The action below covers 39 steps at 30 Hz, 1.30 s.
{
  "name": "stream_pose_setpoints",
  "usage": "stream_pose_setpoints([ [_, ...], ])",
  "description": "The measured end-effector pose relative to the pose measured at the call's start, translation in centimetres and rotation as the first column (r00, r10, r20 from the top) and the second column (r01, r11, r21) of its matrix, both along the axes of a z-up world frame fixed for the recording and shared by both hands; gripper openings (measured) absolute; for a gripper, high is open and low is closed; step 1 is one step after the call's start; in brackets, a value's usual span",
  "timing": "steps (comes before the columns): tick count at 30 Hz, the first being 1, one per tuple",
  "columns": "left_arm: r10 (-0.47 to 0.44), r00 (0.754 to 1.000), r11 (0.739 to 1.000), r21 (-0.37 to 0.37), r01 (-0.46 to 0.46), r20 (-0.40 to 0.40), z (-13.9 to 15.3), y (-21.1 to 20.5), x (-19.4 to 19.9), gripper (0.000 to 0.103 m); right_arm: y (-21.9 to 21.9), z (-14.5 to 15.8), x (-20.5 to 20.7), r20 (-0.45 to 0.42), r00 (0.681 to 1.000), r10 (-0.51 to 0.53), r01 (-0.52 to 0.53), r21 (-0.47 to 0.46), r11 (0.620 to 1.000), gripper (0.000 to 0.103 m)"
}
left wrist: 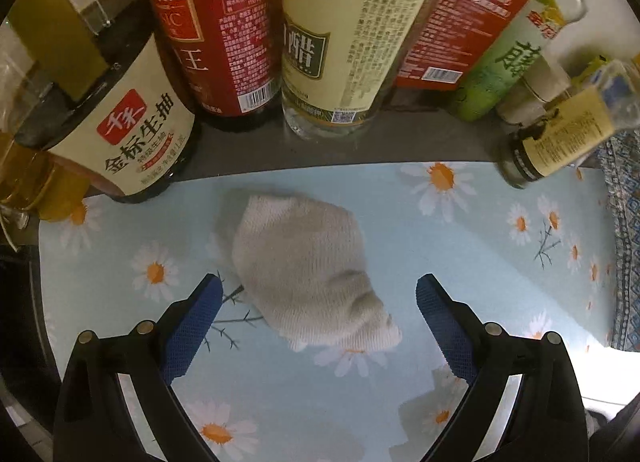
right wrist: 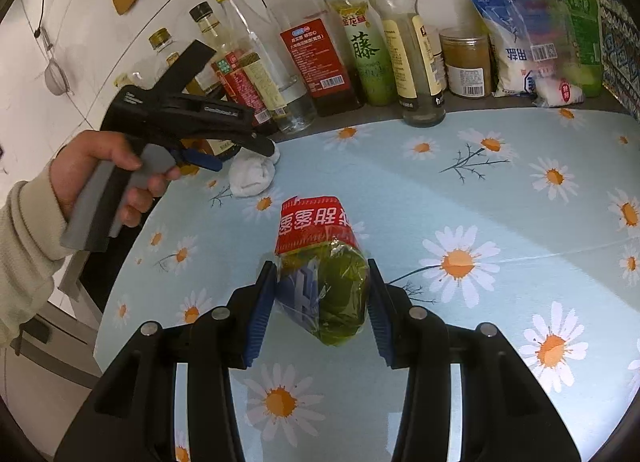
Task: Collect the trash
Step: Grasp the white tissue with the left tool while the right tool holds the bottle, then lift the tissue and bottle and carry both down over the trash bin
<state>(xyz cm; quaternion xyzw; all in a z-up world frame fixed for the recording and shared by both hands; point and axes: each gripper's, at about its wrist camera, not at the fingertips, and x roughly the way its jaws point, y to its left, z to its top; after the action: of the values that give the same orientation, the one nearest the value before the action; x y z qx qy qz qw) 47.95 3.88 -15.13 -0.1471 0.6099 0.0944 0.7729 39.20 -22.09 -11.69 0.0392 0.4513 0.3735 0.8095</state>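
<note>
A crumpled white cloth wad (left wrist: 308, 266) lies on the daisy-print tablecloth (left wrist: 460, 246). My left gripper (left wrist: 318, 298) is open, its blue pads on either side of the wad's near end, not touching it. In the right wrist view the wad (right wrist: 254, 173) sits under the left gripper (right wrist: 208, 159). My right gripper (right wrist: 322, 294) is shut on a clear plastic packet with green contents and a red label (right wrist: 324, 262), held just above the cloth.
A row of sauce, vinegar and oil bottles (left wrist: 224, 21) stands right behind the wad, also seen in the right wrist view (right wrist: 320, 41). A small bottle (left wrist: 560, 137) stands at right. Jar (right wrist: 466, 61) and bags (right wrist: 532, 37) at the back right. The table edge (right wrist: 120, 282) drops off at left.
</note>
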Motion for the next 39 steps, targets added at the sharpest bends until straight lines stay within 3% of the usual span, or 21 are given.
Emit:
stream_pose_setpoints([
  [5, 0.015, 0.999, 1.000, 0.003, -0.015, -0.030, -1.5, 0.1, 0.9, 0.090, 0.2, -0.2, 0.2, -0.011, 1.000, 0.014, -0.013, 0.018, 1.000, 0.045],
  [11, 0.029, 0.999, 1.000, 0.000, -0.029, -0.019, -2.2, 0.7, 0.7, 0.059, -0.3, -0.1, 0.1, -0.014, 1.000, 0.017, -0.017, 0.032, 0.999, 0.045],
  [17, -0.006, 1.000, 1.000, -0.011, 0.006, -0.006, -1.2, 1.2, -1.4, 0.041, -0.6, -0.3, 0.3, -0.036, 0.999, 0.014, -0.013, 0.034, 0.999, 0.045],
  [20, -0.054, 0.998, 0.998, 0.024, 0.054, 0.008, -0.4, 0.3, -2.5, 0.038, -0.5, -0.1, 0.4, -0.041, 0.999, 0.024, -0.022, 0.038, 0.999, 0.045],
  [32, -0.072, 0.988, 0.996, -0.044, 0.079, 0.137, 4.2, -1.5, -11.4, 0.038, 0.0, 1.7, -1.8, -0.024, 0.998, 0.051, -0.051, -0.009, 0.999, 0.045],
  [39, -0.084, 0.973, 0.995, -0.034, 0.094, 0.213, 6.4, -1.9, -17.4, 0.038, 0.7, 3.3, -4.9, -0.012, 1.000, 0.018, -0.018, -0.013, 1.000, 0.045],
])
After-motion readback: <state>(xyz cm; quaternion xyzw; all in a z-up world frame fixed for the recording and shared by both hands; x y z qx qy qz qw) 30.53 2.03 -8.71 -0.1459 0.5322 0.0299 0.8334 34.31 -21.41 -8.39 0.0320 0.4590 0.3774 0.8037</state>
